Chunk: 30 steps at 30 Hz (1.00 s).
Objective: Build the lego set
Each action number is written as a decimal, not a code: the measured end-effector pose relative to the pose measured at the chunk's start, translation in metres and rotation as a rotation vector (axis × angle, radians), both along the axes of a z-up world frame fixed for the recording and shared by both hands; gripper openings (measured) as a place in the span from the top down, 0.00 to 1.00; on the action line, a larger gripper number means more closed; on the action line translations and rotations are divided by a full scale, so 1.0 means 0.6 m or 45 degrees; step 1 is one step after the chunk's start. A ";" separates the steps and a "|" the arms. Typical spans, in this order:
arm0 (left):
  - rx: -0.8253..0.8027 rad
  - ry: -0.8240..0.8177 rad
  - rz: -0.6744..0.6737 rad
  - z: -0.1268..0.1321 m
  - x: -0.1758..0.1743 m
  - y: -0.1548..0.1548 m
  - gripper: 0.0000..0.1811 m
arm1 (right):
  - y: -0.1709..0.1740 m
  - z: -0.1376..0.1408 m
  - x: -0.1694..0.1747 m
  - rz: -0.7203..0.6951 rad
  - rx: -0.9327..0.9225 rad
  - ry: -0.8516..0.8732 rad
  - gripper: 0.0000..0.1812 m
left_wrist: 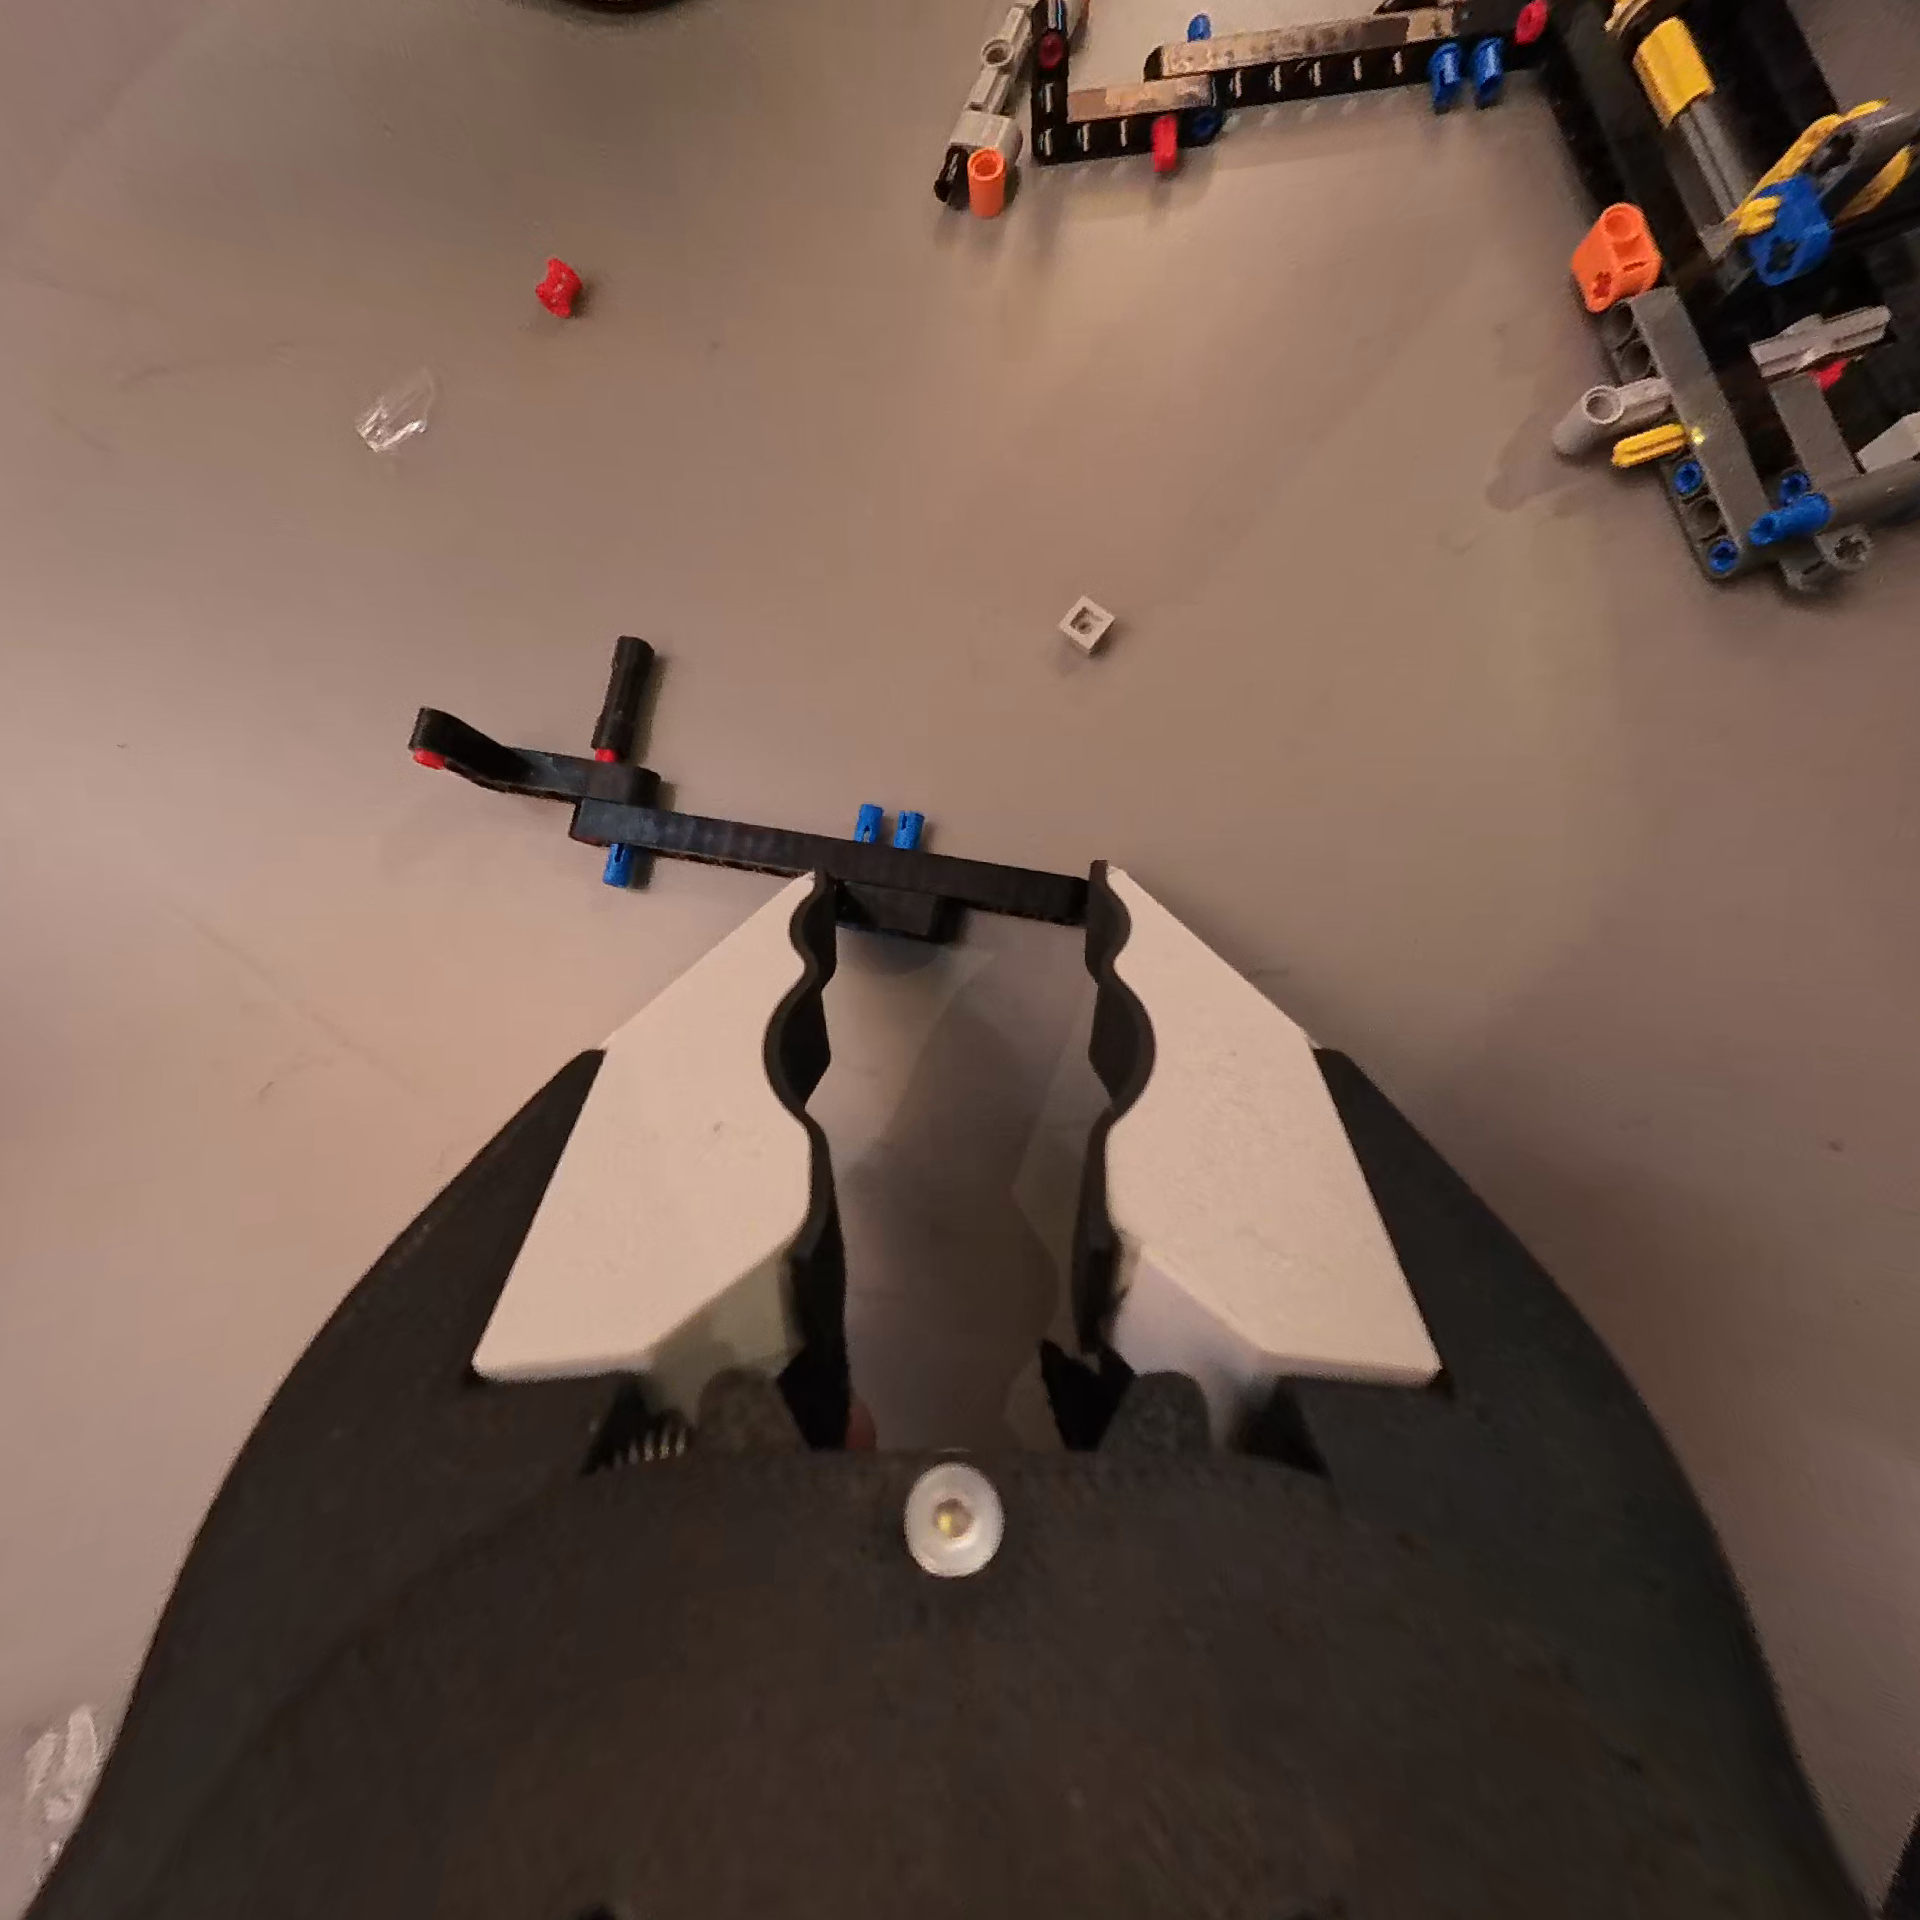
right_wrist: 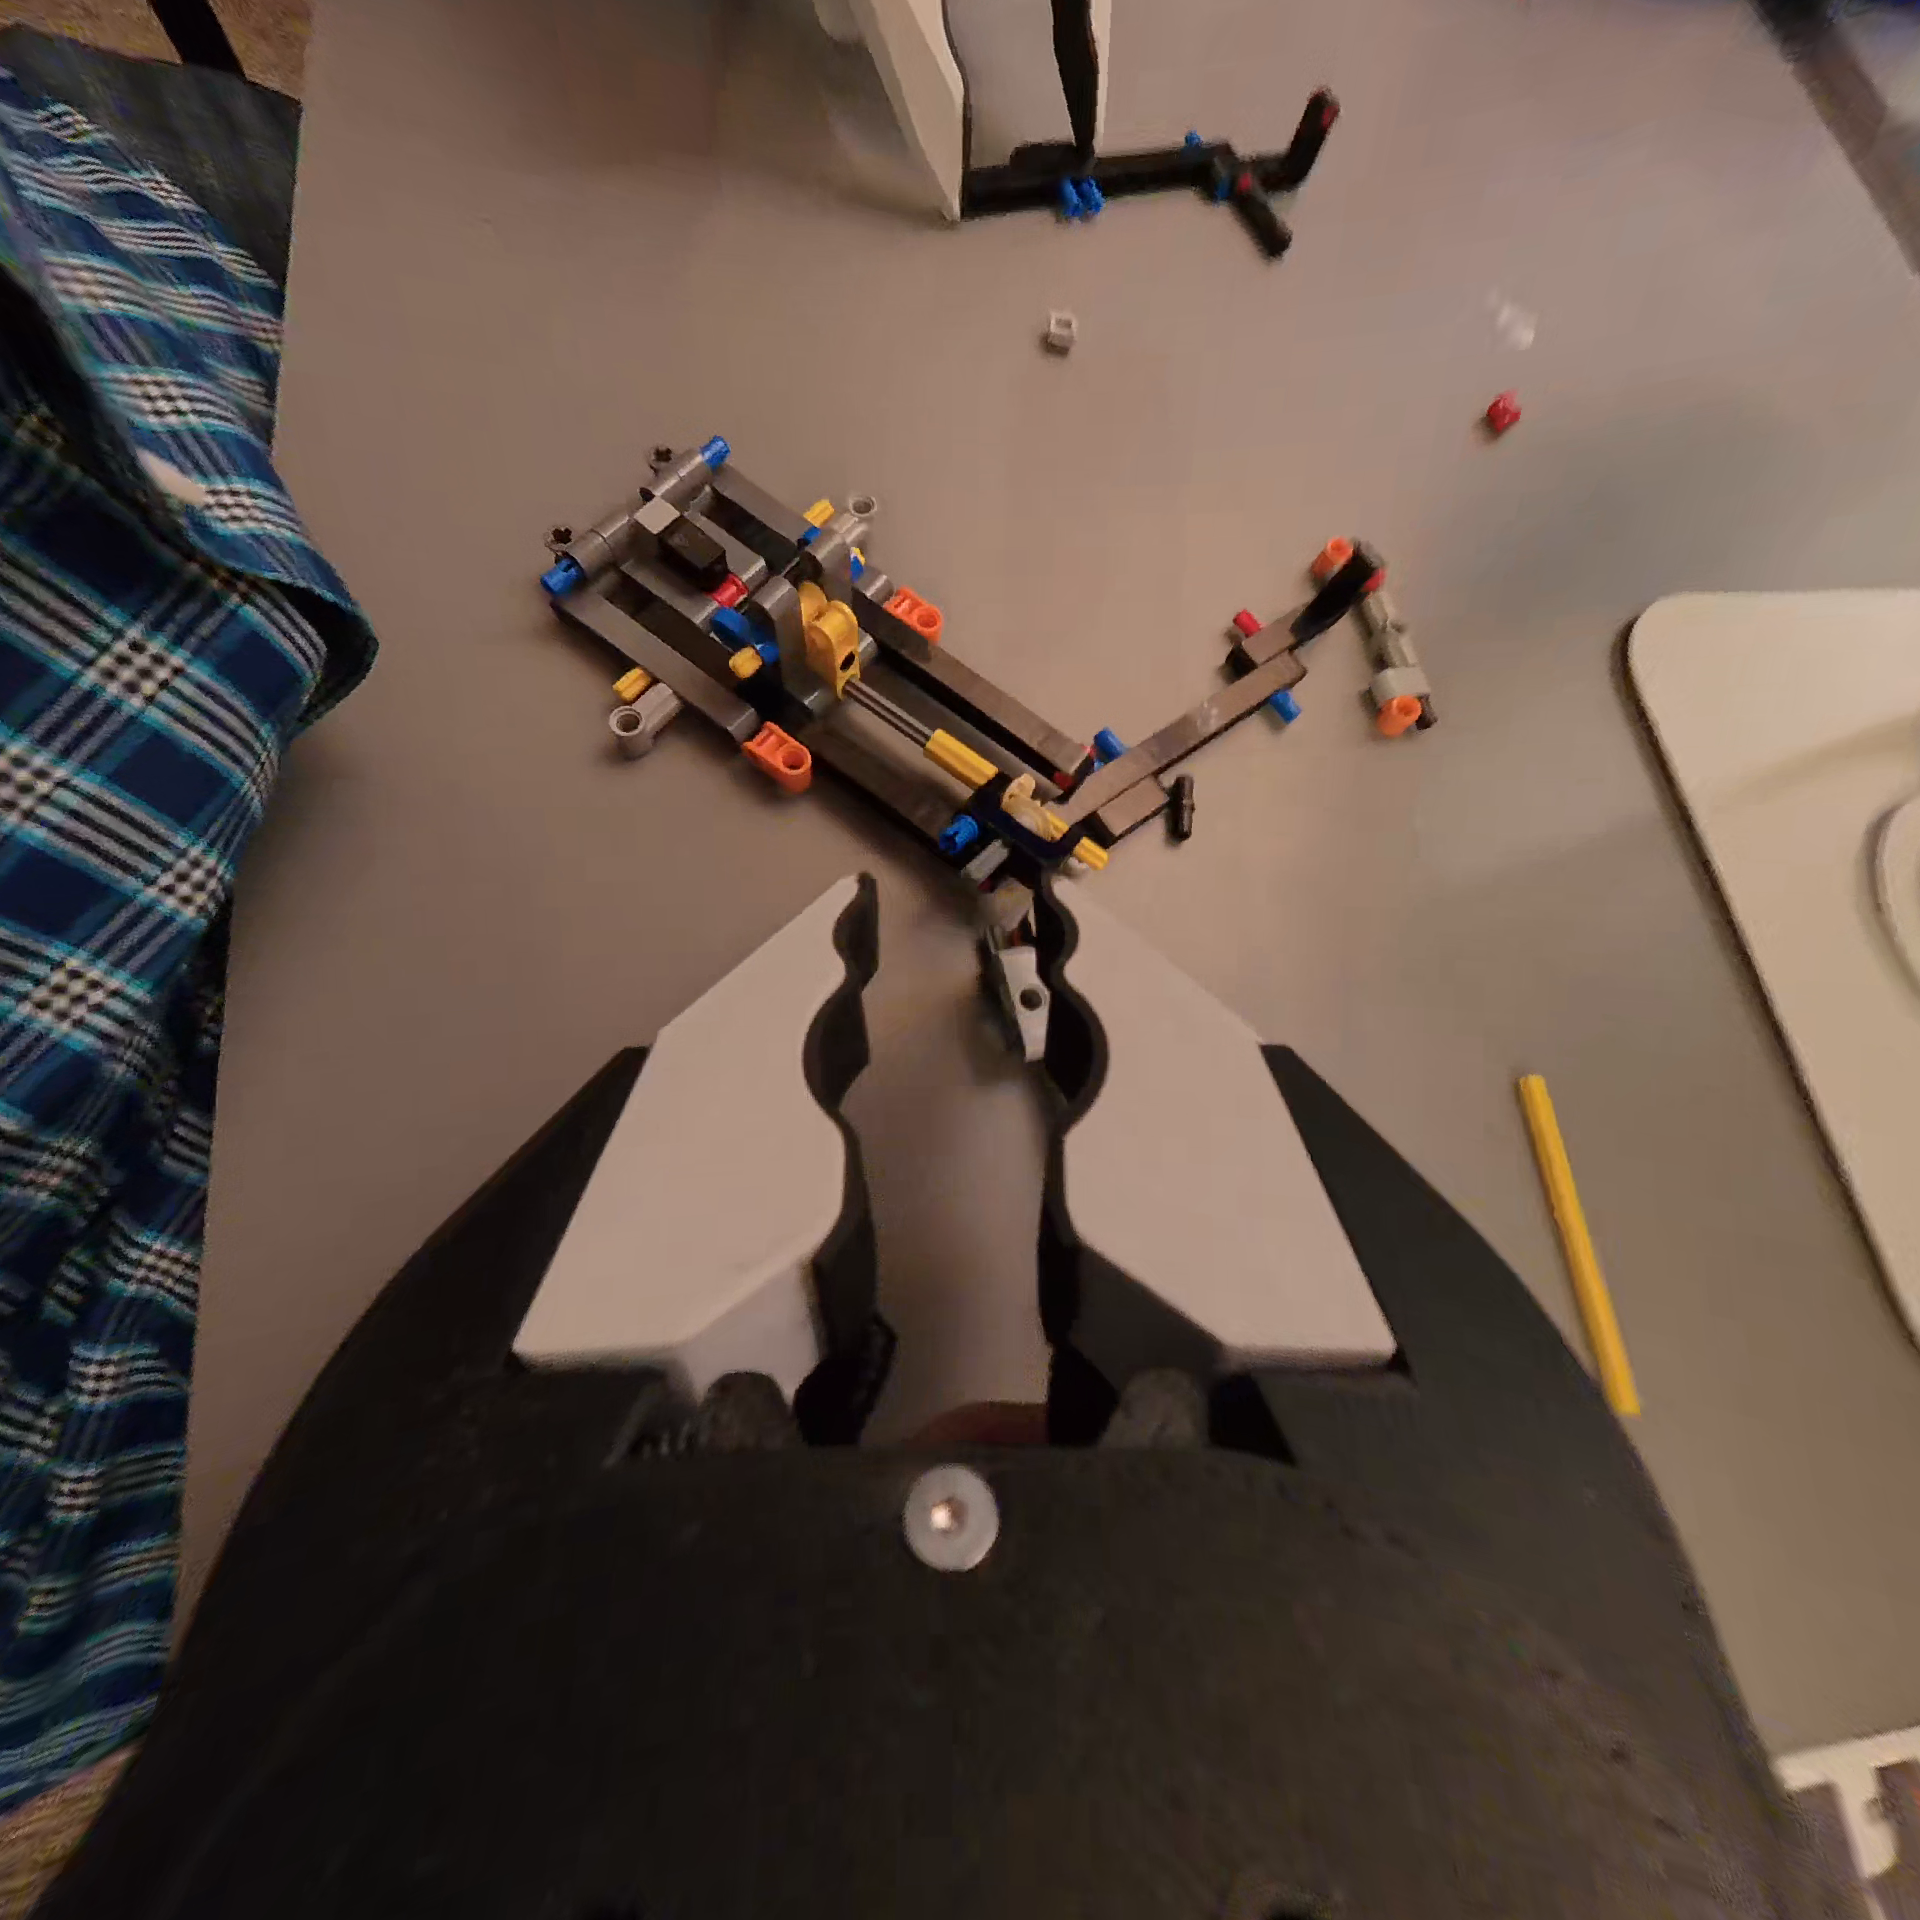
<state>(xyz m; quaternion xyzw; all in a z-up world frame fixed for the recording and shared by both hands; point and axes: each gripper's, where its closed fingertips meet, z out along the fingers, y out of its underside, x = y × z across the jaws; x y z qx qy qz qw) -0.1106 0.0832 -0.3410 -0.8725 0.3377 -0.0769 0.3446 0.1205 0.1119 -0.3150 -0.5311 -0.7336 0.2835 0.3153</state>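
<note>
Left wrist view: the black beam (left_wrist: 831, 847) is bracketed by the left gripper (left_wrist: 956, 894), jaws apart; the right gripper (right_wrist: 961, 899) is parted beside the chassis (right_wrist: 790, 655).

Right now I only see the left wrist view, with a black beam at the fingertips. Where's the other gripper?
Observer: The right gripper is open at the near end of the big lego assembly, with a small grey piece beside one finger.
Operator: Anything near it that I miss?
Observer: A long yellow rod lies on the table to its right.
Operator: And the other side?
Observer: A blue plaid cloth lies at the table's left edge.
</note>
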 end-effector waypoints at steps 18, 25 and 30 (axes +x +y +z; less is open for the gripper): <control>0.053 -0.064 -0.035 0.027 0.027 -0.008 0.75 | -0.004 -0.026 -0.063 0.049 -0.071 -0.130 0.79; 0.050 -0.066 -0.014 0.016 0.023 -0.013 0.83 | 0.020 -0.008 -0.052 0.047 -0.107 -0.178 0.79; 0.036 -0.042 -0.030 0.010 0.024 -0.016 0.78 | 0.068 -0.006 -0.072 -0.144 -0.160 -0.183 0.86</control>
